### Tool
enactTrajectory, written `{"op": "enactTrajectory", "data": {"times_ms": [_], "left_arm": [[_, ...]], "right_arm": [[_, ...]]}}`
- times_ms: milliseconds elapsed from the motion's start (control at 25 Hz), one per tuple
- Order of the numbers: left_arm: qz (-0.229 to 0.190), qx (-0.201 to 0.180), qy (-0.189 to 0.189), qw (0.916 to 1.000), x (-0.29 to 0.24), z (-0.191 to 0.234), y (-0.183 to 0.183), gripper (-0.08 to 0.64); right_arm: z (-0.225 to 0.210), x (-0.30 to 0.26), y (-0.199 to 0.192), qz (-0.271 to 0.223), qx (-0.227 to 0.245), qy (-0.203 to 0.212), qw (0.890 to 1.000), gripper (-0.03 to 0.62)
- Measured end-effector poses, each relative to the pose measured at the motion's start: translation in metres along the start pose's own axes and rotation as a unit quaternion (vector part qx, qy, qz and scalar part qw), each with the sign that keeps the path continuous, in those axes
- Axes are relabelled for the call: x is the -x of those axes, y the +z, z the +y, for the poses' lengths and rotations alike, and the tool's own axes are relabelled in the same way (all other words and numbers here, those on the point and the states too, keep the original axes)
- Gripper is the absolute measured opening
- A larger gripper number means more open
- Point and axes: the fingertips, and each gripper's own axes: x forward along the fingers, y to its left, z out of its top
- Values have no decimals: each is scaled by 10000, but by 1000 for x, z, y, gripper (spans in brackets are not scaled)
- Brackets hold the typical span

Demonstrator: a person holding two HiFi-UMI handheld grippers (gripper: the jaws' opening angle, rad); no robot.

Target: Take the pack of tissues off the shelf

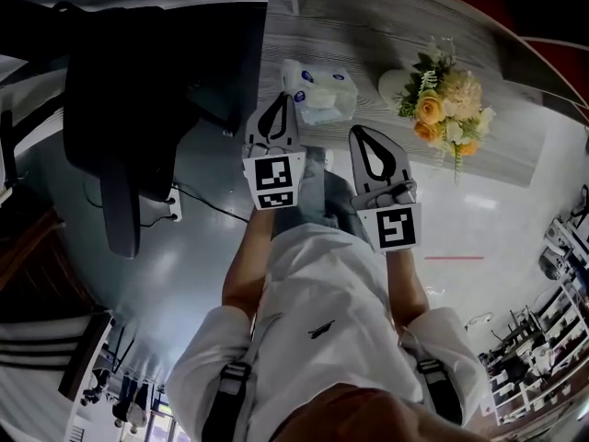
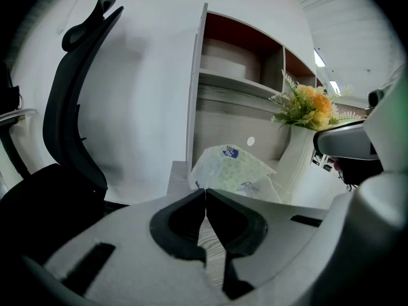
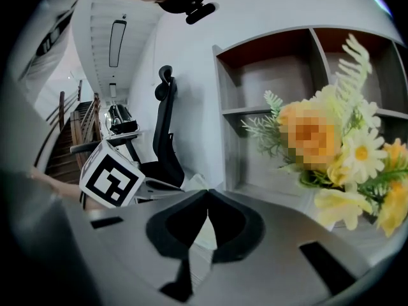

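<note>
The pack of tissues (image 1: 317, 95) looks glossy plastic, the shelf (image 2: 233, 85) matt woodgrain.

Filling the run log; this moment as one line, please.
left gripper shut, empty | right gripper shut, empty | tissue pack on wooden surface, ungripped | flowers beside it

Head view: black office chair (image 1: 129, 109) at upper left, standing on a glossy grey floor (image 1: 175, 284) with bright light spots reflected in it. A light wood-grain surface (image 1: 368, 26) runs along the top, centre to right.
Left gripper view: plain white wall (image 2: 146, 75) behind the chair's high back and headrest. The shelf unit (image 2: 233, 81) is right of centre, with a white frame and open compartments. The upper ones are dark red-brown inside, the lower back panel grey wood-grain.
Right gripper view: a long ceiling light strip (image 3: 116, 40) at upper left, lit. Stairs (image 3: 58, 152) with a railing at far left.
</note>
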Motion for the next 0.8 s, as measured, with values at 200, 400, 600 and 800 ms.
{"op": "enactTrajectory", "data": {"times_ms": [200,400,600,800], "left_arm": [[75,4,-29,10000,-8,-2,-10,29],[138,-56,6,9999,-14,-2,-17,31],[157,-48,63,9998,-13,2,-20,32],[128,-54,140,9998,-9,8,-18,130]], "right_arm": [[-2,-2,-4,-4,-77,-46,10000,26],[-7,-1,-9,50,-59,-69,9999,26],[-8,-1,-11,58,-64,-80,9999,26],[-6,-3,-10,39,-35,-42,10000,26]]}}
